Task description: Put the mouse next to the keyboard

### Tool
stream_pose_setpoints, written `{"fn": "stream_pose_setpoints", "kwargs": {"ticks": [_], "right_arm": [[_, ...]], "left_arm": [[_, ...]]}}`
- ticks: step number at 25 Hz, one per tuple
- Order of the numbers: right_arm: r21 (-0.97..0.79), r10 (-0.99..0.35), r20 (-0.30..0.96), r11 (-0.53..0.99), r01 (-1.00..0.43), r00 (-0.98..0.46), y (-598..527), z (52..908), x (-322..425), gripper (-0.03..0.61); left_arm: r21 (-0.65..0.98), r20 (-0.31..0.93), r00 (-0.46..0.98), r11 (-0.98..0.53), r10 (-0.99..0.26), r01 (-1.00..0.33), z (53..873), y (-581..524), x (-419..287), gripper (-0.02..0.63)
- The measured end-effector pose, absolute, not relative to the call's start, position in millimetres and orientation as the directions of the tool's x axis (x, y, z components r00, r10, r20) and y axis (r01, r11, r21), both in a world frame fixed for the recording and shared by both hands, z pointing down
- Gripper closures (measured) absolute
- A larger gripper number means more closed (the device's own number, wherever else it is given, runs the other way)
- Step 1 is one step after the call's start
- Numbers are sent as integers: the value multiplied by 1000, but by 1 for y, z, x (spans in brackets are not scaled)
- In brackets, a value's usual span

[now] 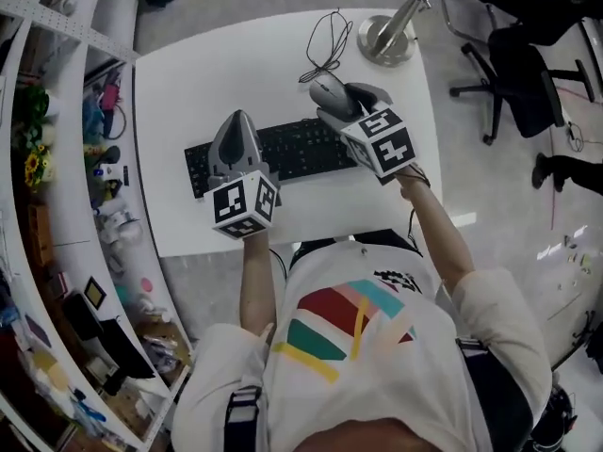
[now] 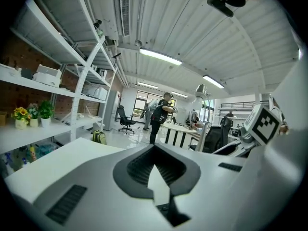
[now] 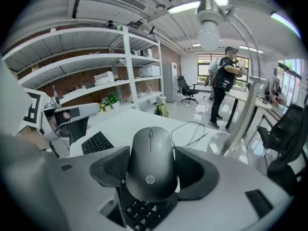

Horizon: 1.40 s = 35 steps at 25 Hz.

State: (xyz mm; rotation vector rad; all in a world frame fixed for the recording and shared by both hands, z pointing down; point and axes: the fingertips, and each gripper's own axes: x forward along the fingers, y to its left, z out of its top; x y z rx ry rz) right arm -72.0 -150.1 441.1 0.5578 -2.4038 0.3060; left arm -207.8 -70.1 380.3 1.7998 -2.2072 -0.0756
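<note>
A dark grey mouse (image 1: pixel 328 90) (image 3: pixel 150 162) sits between the jaws of my right gripper (image 1: pixel 345 100) (image 3: pixel 151 171), which is shut on its sides. The mouse hangs over the right end of the black keyboard (image 1: pixel 283 149), whose keys show under it in the right gripper view (image 3: pixel 143 216). The keyboard lies across the middle of the white table (image 1: pixel 188 73). My left gripper (image 1: pixel 236 132) (image 2: pixel 155 163) is above the keyboard's left part. Its jaws are together with nothing between them.
A lamp's round metal base (image 1: pixel 386 38) stands at the table's back right, with a thin black cable (image 1: pixel 326 43) looped beside it. Cluttered shelves (image 1: pixel 57 205) run along the left. Office chairs (image 1: pixel 523 73) stand to the right. A person (image 3: pixel 224 83) stands far off.
</note>
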Motion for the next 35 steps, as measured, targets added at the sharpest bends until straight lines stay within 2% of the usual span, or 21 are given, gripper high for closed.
{"fn": "stream_pose_setpoints", "kwargs": {"ticks": [11, 16, 20, 35], "right_arm": [[-123, -471, 620, 731, -671, -627, -163, 455, 34, 275], [-130, -502, 636, 679, -723, -586, -164, 467, 61, 274], [-126, -500, 678, 644, -755, -539, -161, 490, 82, 274], [-120, -453, 766, 597, -794, -456, -157, 557, 106, 275]], "left_arm": [[203, 196, 54, -13, -979, -979, 382, -124, -97, 572], [217, 159, 106, -70, -982, -974, 384, -133, -58, 572], [199, 176, 176, -140, -969, -970, 389, -134, -28, 572], [183, 242, 218, -176, -945, -967, 411, -131, -8, 572]]}}
